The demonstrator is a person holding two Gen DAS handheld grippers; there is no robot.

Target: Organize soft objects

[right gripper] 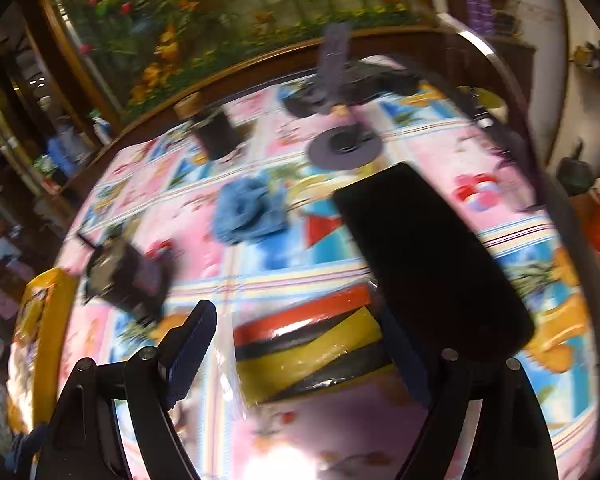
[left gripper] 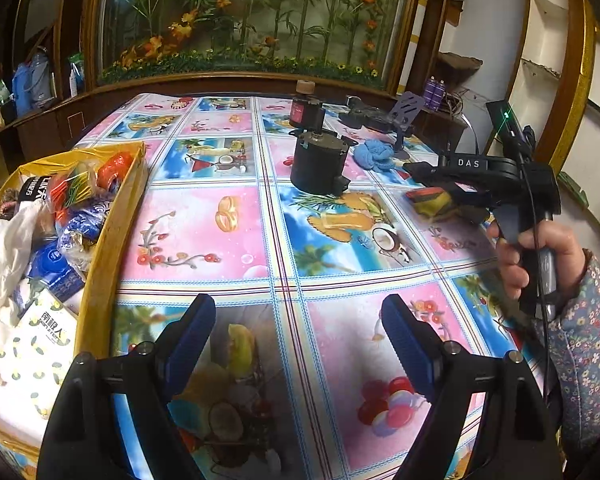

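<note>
My left gripper hangs open over the patterned tablecloth, with nothing between its blue pads. To its left, a yellow box holds several soft packets and cloths. A hand at the right holds my right gripper over a red, black and yellow striped packet. In the blurred right wrist view, that striped packet lies on the table between the open right gripper's fingers. The left pad stands clear of it. A blue knitted cloth lies farther back on the table; the blue knitted cloth also shows in the left wrist view.
A black motor stands mid-table, with a red-labelled part behind it. A flat black slab lies right of the packet. A purple stand and dark gear sit at the back. A wooden-framed plant display rises behind the table.
</note>
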